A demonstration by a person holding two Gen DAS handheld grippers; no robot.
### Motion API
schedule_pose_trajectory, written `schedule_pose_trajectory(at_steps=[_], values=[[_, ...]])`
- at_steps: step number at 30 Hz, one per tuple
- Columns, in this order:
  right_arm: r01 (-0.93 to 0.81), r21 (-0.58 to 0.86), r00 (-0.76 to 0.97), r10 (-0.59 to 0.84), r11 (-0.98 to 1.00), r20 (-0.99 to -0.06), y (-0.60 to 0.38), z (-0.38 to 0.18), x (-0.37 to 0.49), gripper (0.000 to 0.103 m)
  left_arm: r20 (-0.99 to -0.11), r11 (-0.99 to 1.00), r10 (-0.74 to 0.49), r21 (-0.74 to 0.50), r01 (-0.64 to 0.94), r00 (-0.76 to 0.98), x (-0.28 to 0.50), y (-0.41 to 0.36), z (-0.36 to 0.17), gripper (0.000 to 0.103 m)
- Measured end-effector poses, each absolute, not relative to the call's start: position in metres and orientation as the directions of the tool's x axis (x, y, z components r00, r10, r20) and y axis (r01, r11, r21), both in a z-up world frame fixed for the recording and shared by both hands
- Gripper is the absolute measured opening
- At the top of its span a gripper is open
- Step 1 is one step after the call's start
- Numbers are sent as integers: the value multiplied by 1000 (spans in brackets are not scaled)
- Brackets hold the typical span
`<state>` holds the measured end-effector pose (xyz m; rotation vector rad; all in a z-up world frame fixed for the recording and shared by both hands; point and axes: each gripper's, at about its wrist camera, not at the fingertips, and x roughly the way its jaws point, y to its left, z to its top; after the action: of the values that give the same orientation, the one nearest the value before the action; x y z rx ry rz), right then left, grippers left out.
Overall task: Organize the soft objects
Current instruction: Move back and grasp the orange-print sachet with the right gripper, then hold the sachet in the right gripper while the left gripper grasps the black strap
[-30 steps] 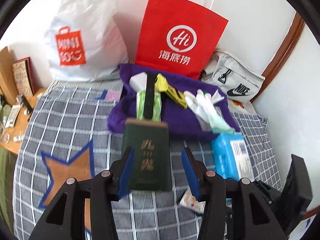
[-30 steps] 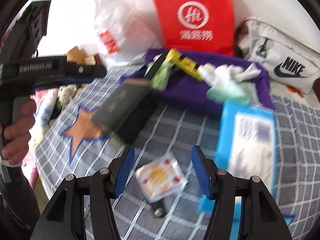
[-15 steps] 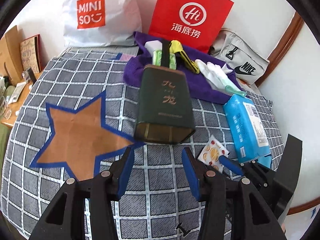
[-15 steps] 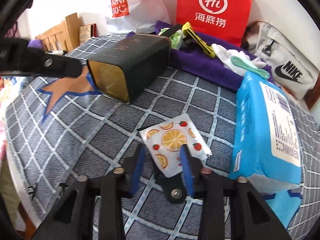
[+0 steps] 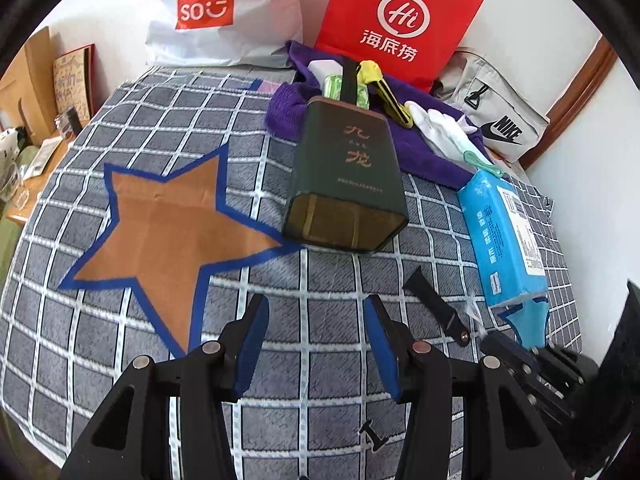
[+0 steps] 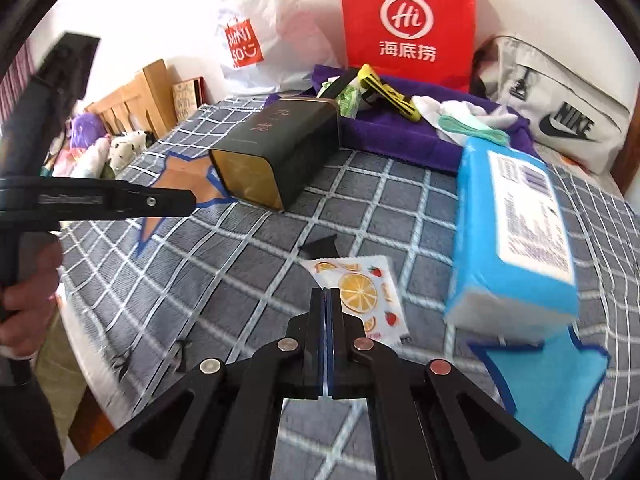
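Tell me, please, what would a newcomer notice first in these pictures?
The bright red paper bag stands at the back against the wall, with a purple towel before it. A dark green box lies on its side on the checked cloth, beside the orange star. The right gripper is shut on a fruit-printed packet.

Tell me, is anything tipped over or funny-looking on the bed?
Yes. The dark green tin lies on its side on the checked bedspread, its open gold-lined mouth facing the cameras, apparently empty. A black strap lies loose in front of it. The right gripper is shut on the fruit-print wipe packet.
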<state>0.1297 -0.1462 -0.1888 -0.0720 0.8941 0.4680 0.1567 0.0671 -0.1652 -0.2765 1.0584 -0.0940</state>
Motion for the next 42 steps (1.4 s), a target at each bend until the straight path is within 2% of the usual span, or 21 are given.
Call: schedule_pose_trajectory(at_steps=[7,10,12,13,14,20,26,27,28,29,32,37,38,42], values=[[-361,101,535,295,927,-792,-185,-200,94,1,-856,964,-201,-259,-59,477,142,56,-167,47],[-331,102,523,273,938,-808,-200,-212,89,5,-860,964,-201,-258,-60,469,138,50,-169,47],[-315,115,522,273,942,-808,-208,-219,87,20,-863,966,-200,-254,-56,464,136,45,-170,47],[-310,116,528,272,944,-804,-211,-220,86,40,-864,967,-199,-251,-53,462,135,42,-170,47],[-302,113,545,269,947,-794,-215,-220,84,56,-866,967,-200,-249,-50,459,134,40,-171,47],[-277,115,585,263,954,-767,-229,-226,89,76,-874,971,-200,-237,-31,443,130,29,-175,47],[-252,124,584,253,960,-771,-225,-234,103,80,-877,969,-218,-248,-16,428,131,21,-179,47],[-248,115,591,244,962,-769,-224,-234,104,79,-879,968,-220,-249,-13,424,132,19,-180,47],[-238,97,603,226,966,-765,-222,-235,104,74,-881,969,-220,-248,-13,420,133,18,-181,47],[-222,60,617,188,973,-764,-220,-236,104,60,-882,969,-219,-247,-14,417,134,17,-182,47],[-253,4,626,167,968,-762,-215,-235,101,52,-889,970,-216,-242,-13,405,136,12,-185,47],[-270,1,633,178,963,-754,-220,-235,95,39,-890,969,-227,-245,6,394,140,-1,-187,47],[-271,-3,635,176,963,-752,-221,-234,94,29,-890,969,-230,-246,12,394,141,-4,-187,47],[-261,35,618,195,965,-761,-233,-232,95,15,-890,968,-242,-250,30,386,146,-18,-189,47]])
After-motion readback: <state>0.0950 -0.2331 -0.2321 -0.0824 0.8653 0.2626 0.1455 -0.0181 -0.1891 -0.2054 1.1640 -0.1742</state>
